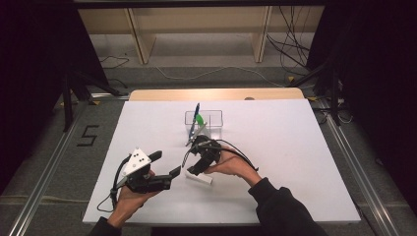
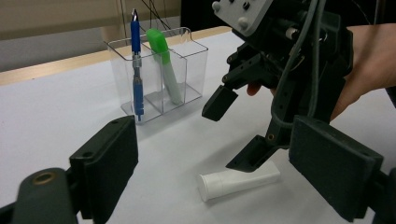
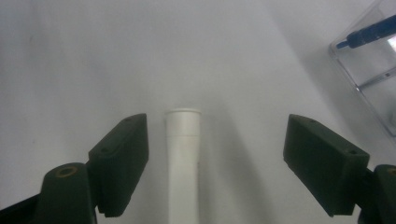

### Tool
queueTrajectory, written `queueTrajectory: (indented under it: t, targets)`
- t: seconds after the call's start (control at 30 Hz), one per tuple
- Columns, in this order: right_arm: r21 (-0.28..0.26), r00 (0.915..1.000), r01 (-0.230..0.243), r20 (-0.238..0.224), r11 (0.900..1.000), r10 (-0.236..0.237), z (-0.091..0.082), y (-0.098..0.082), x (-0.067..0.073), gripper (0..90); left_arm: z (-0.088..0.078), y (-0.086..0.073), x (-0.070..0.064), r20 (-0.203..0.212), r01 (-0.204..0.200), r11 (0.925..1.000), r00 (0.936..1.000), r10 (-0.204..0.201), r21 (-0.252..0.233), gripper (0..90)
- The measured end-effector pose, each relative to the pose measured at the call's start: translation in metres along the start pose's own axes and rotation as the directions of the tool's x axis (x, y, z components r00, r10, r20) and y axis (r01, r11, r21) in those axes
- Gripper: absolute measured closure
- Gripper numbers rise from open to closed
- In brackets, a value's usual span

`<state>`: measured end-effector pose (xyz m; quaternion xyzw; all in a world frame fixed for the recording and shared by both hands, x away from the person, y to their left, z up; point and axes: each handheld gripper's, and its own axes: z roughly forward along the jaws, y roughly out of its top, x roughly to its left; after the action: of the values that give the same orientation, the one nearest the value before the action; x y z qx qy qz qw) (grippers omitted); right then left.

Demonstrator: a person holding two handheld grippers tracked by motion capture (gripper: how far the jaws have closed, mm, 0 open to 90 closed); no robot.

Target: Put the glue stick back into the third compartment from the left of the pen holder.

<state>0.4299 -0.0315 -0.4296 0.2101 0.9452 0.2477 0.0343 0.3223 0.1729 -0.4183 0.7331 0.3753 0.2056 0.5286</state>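
- Two grippers are working over the table [image 1: 275, 162], and I am treating the right gripper [image 1: 188, 163] as the one doing the pick; it is hovering just above the tube [image 1: 198, 178] with its jaws standing wide and nothing between the pads yet.
- I am judging the step as the descent onto the tube, so I am keeping the jaws straddling it evenly; in the right gripper view the tube [image 3: 183, 158] is lying nearer the left pad [image 3: 122, 161] than the right one, so I am wanting to shift sideways until it is centred before closing.
- I am aiming to close across the body, not the capped end, since a round tube is likely to roll or squirt out of a grip near its tip.
- I am holding the left gripper [image 1: 166, 164] off to the side, near the tube but apart from it, jaws wide and empty, out of the right one's path.
- I am guessing the clear holder [image 1: 203, 121] beyond is the goal; it is already carrying a blue pen [image 2: 136, 65] and a green-capped marker [image 2: 164, 65] in separate compartments.
- I am seeing the tube [image 2: 239, 179] as white, slim and cylindrical, with a wider cap at one end, lying flat on the table near its front middle, well short of the holder.
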Motion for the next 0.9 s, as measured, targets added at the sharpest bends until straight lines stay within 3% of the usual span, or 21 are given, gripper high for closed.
queueTrajectory:
  t: [0.63, 0.7, 0.9]
  targets:
    - [0.103, 0.9987, 0.013, -0.049, 0.995, -0.008, 0.023, -0.002, 0.005, 39.8, -0.004, 0.0, -0.002, 0.011, -0.002, 1.0, 0.9999, 0.002, -0.007, 14.5]
    - [0.102, 0.9985, -0.003, -0.054, 0.995, 0.008, 0.025, -0.002, 0.005, 41.2, -0.004, 0.0, -0.002, 0.012, -0.001, 1.0, 0.9999, 0.002, -0.008, 14.5]
    - [0.123, 0.9982, 0.017, -0.059, 0.992, -0.01, 0.029, -0.002, 0.005, 45.5, -0.005, 0.0, -0.003, 0.014, 0.0, 0.9999, 0.9999, 0.0, -0.011, 14.4]
